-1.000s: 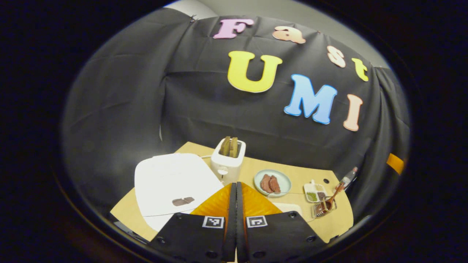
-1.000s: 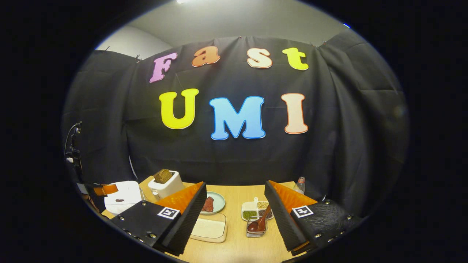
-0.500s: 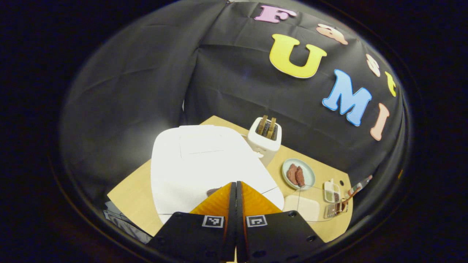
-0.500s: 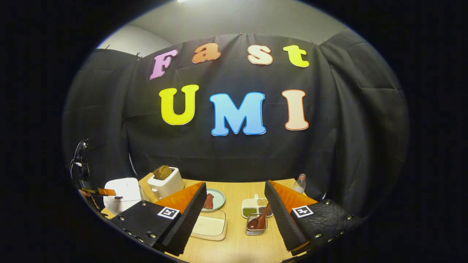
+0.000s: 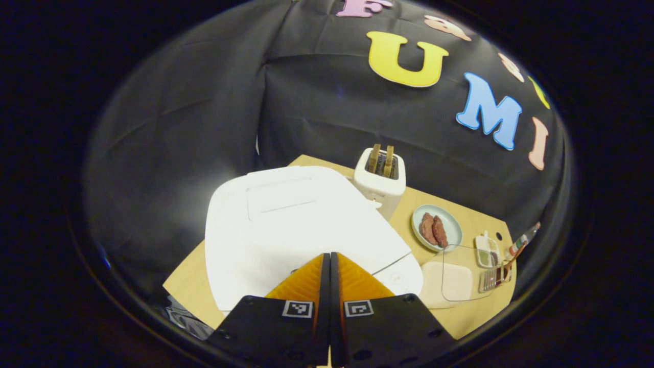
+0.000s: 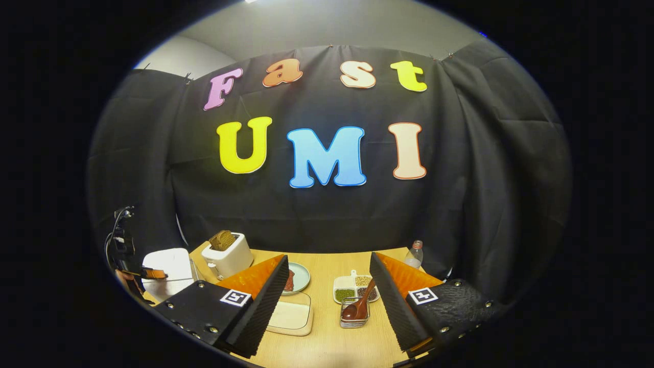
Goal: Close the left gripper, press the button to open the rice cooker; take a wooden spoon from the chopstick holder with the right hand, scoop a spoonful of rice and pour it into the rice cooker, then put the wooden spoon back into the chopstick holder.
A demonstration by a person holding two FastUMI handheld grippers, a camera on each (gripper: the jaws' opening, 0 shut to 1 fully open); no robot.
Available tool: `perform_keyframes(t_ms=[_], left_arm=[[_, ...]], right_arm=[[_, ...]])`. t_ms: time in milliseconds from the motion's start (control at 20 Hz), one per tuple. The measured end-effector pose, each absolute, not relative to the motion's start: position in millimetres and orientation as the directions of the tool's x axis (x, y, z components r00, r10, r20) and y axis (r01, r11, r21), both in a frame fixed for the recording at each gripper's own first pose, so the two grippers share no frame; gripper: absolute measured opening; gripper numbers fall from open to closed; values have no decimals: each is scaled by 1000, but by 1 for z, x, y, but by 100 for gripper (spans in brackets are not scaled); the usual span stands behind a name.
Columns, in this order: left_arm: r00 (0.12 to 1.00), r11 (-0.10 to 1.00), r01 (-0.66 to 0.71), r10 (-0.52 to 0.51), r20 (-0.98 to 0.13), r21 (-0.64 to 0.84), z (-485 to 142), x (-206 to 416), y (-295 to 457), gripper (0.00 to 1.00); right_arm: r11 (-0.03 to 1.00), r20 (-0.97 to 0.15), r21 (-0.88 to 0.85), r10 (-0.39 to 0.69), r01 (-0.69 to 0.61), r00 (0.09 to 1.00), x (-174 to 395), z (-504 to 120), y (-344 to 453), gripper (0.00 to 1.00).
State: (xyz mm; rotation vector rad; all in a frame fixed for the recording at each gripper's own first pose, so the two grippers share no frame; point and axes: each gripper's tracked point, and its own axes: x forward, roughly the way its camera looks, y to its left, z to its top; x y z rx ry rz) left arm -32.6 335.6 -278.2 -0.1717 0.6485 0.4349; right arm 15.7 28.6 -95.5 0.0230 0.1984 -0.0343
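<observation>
The white rice cooker (image 5: 291, 225) stands with its lid down on the left part of the wooden table. My left gripper (image 5: 327, 255) is shut, fingers pressed together, tips right over the cooker's front edge; the button is hidden behind them. In the right gripper view the cooker (image 6: 166, 271) sits far left, with the left gripper (image 6: 153, 274) at its front. My right gripper (image 6: 327, 276) hangs open above the table. A wooden spoon (image 6: 360, 306) leans in the wire chopstick holder (image 6: 353, 318) between its fingers, farther off. A box of rice (image 6: 291, 316) lies left of the holder.
A white toaster (image 5: 380, 179) with two slices stands behind the cooker. A pale plate (image 5: 437, 227) carries meat pieces. A divided dish of grains (image 6: 352, 291) and a small bottle (image 6: 415, 254) sit at the back right. A person's hand (image 6: 125, 281) holds the left gripper.
My left gripper has moved down and forward onto the cooker's front, and the dark button has gone from sight behind its tips. The right gripper has drifted slightly.
</observation>
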Motion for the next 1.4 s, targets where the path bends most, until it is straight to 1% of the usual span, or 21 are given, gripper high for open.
perform_keyframes(t_ms=[100,150,250,350,400,450,700,950,1150,1400], left_arm=[[783,900,-435,370,-499,-15,-232,-24,331,10],[815,907,-422,371,-445,-16,-206,-20,326,34],[859,910,-414,392,-330,6,-167,-14,325,65],[886,916,-401,391,-248,13,-128,-11,312,86],[898,921,-390,383,-219,10,-117,-11,303,89],[909,927,-374,367,-196,0,-108,-11,295,96],[950,955,-292,285,-127,-43,-82,-12,251,98],[968,976,-215,206,-143,-47,-87,-15,210,97],[975,983,-182,178,-132,-24,-82,-15,192,96],[978,988,-154,150,-144,-17,-86,-18,176,96]], right_arm=[[999,-197,11,-39,42,980,16,-95,25,96],[999,-196,13,-37,40,980,16,-95,25,96],[999,-191,9,-37,39,981,17,-94,26,96],[999,-182,6,-38,39,983,18,-92,24,96],[999,-177,6,-37,39,983,18,-92,24,96],[999,-173,6,-38,40,984,18,-90,23,96],[998,-165,9,-55,58,985,19,-92,13,96],[997,-156,10,-75,77,985,21,-96,1,96],[994,-169,19,-101,105,980,24,-108,-15,96],[991,-201,30,-125,133,972,33,-131,-33,96]])
